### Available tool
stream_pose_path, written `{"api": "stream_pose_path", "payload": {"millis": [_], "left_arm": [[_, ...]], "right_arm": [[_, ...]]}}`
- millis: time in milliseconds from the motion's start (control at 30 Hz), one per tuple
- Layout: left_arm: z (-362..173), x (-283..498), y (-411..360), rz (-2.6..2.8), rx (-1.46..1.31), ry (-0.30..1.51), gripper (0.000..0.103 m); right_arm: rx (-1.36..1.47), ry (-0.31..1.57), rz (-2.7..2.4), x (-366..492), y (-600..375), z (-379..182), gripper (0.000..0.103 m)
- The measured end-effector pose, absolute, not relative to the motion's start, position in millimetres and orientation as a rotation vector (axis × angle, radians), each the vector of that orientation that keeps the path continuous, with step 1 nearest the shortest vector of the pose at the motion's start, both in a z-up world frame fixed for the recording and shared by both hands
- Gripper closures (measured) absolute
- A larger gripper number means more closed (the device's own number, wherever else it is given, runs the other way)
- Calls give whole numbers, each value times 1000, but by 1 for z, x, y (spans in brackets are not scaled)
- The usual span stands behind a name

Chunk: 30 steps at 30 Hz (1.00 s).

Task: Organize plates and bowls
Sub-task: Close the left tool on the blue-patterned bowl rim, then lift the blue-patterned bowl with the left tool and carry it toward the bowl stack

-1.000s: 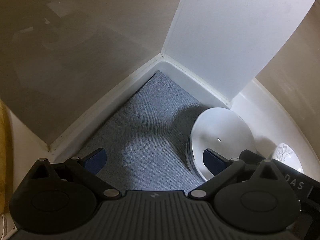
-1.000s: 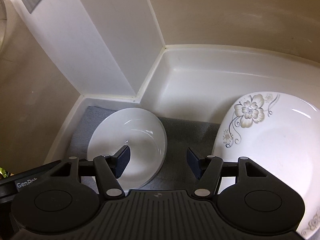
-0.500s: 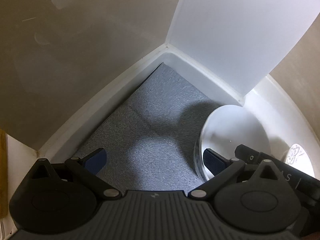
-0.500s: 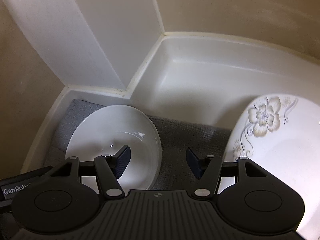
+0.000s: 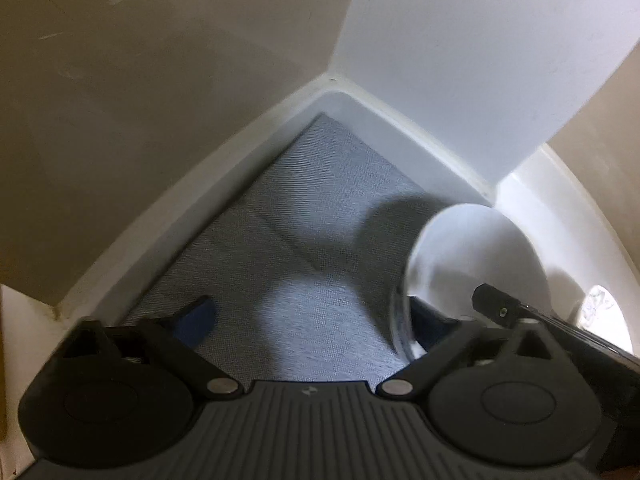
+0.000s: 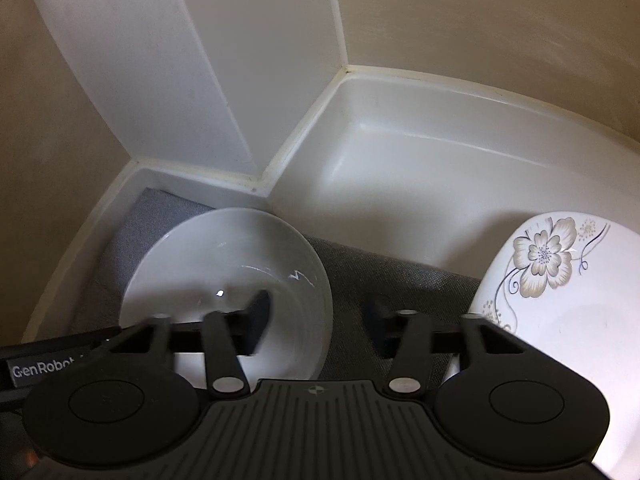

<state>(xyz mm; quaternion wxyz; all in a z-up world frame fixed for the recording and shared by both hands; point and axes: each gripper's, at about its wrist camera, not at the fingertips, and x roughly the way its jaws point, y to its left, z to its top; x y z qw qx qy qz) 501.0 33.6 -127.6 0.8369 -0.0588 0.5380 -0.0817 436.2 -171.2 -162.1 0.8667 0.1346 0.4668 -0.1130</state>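
Observation:
A plain white bowl (image 6: 224, 276) rests on a grey mat (image 6: 400, 280) in the corner of a white sink-like basin. My right gripper (image 6: 318, 314) straddles the bowl's right rim: one finger is inside, the other outside over the mat. Its jaws are closing, and the pads stand clear of the rim. My left gripper (image 5: 310, 314) straddles the bowl's (image 5: 472, 264) opposite rim, one finger inside and the other far out over the mat (image 5: 304, 264). Its jaws are closing too, without touching the rim. A white plate with a flower pattern (image 6: 560, 320) lies to the right.
White basin walls (image 6: 420, 152) and a white upright panel (image 6: 192, 80) close in the corner behind the bowl. Beige wall rises beyond. In the left wrist view the flowered plate (image 5: 604, 312) shows past the right gripper's black body (image 5: 500, 308).
Both grippers have come lower and nearer the bowl. The right jaws have narrowed markedly around the bowl's rim and the left jaws slightly. The bowl has stayed put.

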Motion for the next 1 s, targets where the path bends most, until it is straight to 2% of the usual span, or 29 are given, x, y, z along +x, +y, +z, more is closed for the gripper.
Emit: {"api": "stream_pose_path", "payload": {"millis": [33,100,133,200,233,567,1000], "left_arm": [[-126,501,35,-199,-145,1138,25],[-124,500,34,-254,-186,1143,59],[-123,499,33,-276,-194,1147,67],[-122,498,32,-312,-193,1152,92],[-121,497,31,-328,-181,1159,95],[-111,479,38,-374,-133,1144,96],[-66,438,55,-445,-117,1076,95]], "right_arm": [[270,975,-223,436,-171,-162,87],[305,982,-201,435,-172,-161,91],[302,979,-196,435,-171,-159,92],[293,972,-181,433,-169,-156,94],[293,972,-174,432,-168,-154,94],[327,1018,-155,416,-156,-152,94],[306,935,-173,374,-136,-105,94]]}}
